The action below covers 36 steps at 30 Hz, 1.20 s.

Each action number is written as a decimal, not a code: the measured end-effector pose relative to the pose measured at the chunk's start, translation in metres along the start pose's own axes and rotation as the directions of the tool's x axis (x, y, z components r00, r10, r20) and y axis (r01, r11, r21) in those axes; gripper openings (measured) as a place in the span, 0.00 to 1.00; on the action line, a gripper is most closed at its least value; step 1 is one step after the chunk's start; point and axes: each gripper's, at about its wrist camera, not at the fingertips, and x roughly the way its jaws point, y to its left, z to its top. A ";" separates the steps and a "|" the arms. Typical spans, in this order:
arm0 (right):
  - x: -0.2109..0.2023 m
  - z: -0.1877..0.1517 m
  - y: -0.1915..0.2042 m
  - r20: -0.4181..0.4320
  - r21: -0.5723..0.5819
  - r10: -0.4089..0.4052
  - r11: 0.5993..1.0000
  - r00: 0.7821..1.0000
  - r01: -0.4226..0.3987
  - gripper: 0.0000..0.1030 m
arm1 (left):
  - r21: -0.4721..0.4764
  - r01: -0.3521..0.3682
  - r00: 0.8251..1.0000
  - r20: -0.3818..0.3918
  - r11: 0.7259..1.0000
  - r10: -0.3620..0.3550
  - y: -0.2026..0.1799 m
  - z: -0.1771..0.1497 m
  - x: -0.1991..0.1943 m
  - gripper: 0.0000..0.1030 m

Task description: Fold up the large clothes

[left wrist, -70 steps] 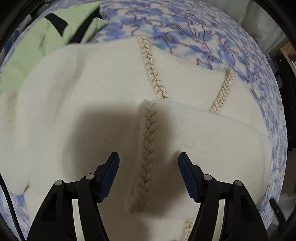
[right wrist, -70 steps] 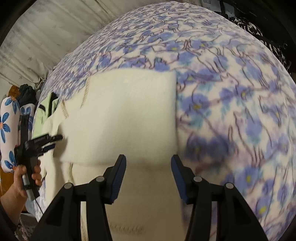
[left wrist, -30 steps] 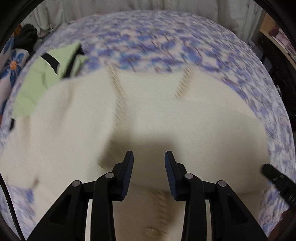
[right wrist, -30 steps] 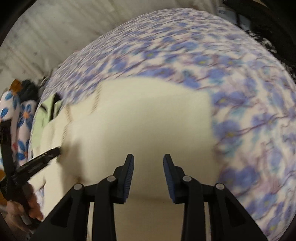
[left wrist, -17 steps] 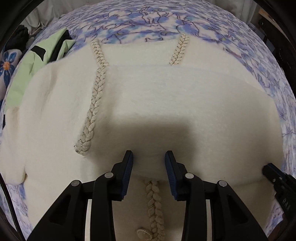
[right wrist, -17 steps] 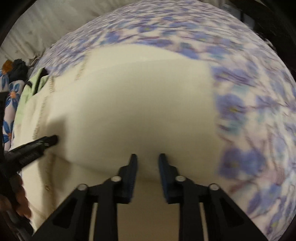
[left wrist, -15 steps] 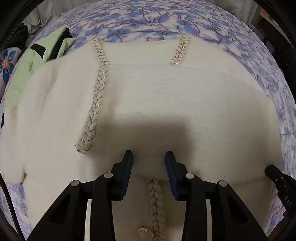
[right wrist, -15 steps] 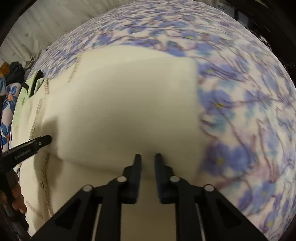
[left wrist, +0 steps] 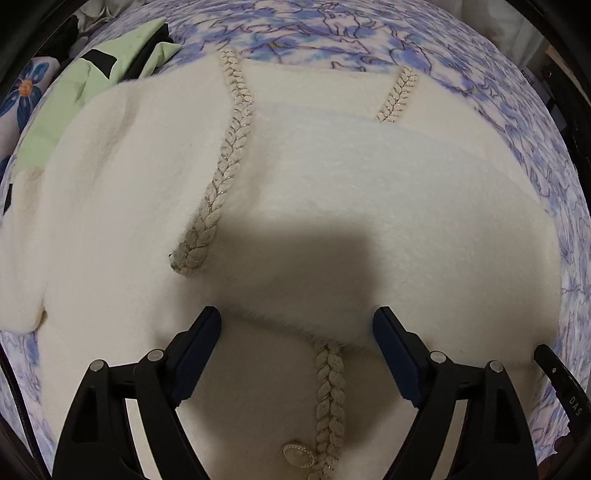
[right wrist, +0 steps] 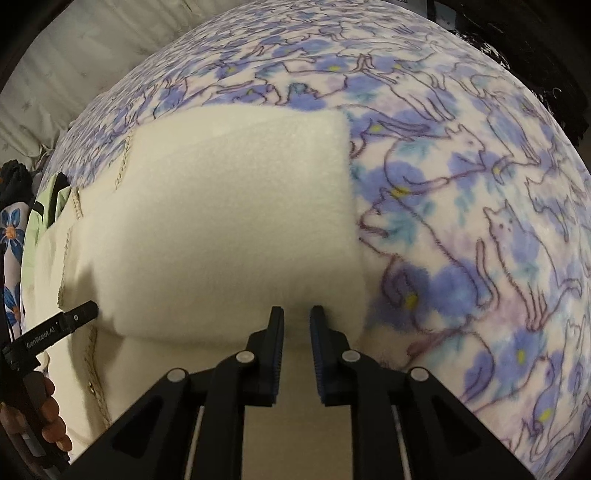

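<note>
A fleece blanket [right wrist: 461, 206] printed with blue flowers and outlined cats covered the whole surface, filling the right side of the right wrist view and curving along the top and right edge of the left wrist view [left wrist: 369, 33]. At its far left lay a pale green garment [left wrist: 92, 92] with black patches, crumpled, one corner of it reaching the blanket's flowered area; the same piece showed as a thin strip in the right wrist view [right wrist: 42, 210]. Beside it sat a white cushion with large blue flowers [left wrist: 26, 88], partly cut off by the frame. A pale curtain [right wrist: 74, 74] with faint vertical folds hung behind the blanket.
</note>
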 end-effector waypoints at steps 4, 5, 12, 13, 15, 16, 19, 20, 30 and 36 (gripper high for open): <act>-0.003 -0.001 -0.003 -0.027 0.020 0.019 1.000 0.999 -0.019 0.14 | -0.008 0.006 1.000 0.002 1.000 -0.006 -0.002 -0.003 -0.012 0.81; -0.005 -0.002 -0.005 -0.033 0.026 0.023 0.999 0.999 -0.022 0.14 | -0.009 0.007 1.000 0.005 1.000 -0.007 -0.002 -0.005 -0.015 0.81; -0.020 -0.010 -0.007 -0.074 0.046 0.024 0.999 0.997 -0.021 0.14 | -0.023 0.016 1.000 0.008 1.000 -0.015 -0.005 -0.016 -0.044 0.81; -0.024 -0.011 -0.007 -0.077 0.044 0.026 0.999 0.997 -0.022 0.14 | -0.027 0.019 1.000 0.007 0.999 -0.019 -0.006 -0.018 -0.049 0.81; -0.031 -0.013 -0.006 -0.080 0.032 0.024 0.999 0.997 -0.021 0.14 | -0.032 0.022 1.000 0.009 0.999 -0.022 -0.007 -0.020 -0.057 0.81; -0.034 -0.013 -0.005 -0.080 0.027 0.024 0.999 0.996 -0.022 0.14 | -0.033 0.024 1.000 0.010 0.999 -0.023 -0.008 -0.021 -0.060 0.81; -0.044 -0.014 -0.002 -0.082 0.005 0.026 1.000 0.996 -0.026 0.17 | -0.036 0.026 1.000 0.011 0.999 -0.025 -0.008 -0.030 -0.074 0.81; -0.048 -0.014 -0.001 -0.083 -0.003 0.026 1.000 0.996 -0.027 0.20 | -0.038 0.028 1.000 0.009 0.999 -0.027 -0.008 -0.032 -0.079 0.81; -0.080 -0.017 0.015 -0.097 -0.064 0.052 0.996 0.994 -0.058 0.25 | -0.029 0.034 0.999 0.034 0.999 -0.033 -0.020 -0.053 -0.135 0.81; -0.101 -0.019 0.033 -0.090 -0.151 0.073 0.985 0.993 -0.086 0.25 | -0.041 0.007 0.998 0.064 0.999 -0.005 -0.012 -0.066 -0.171 0.81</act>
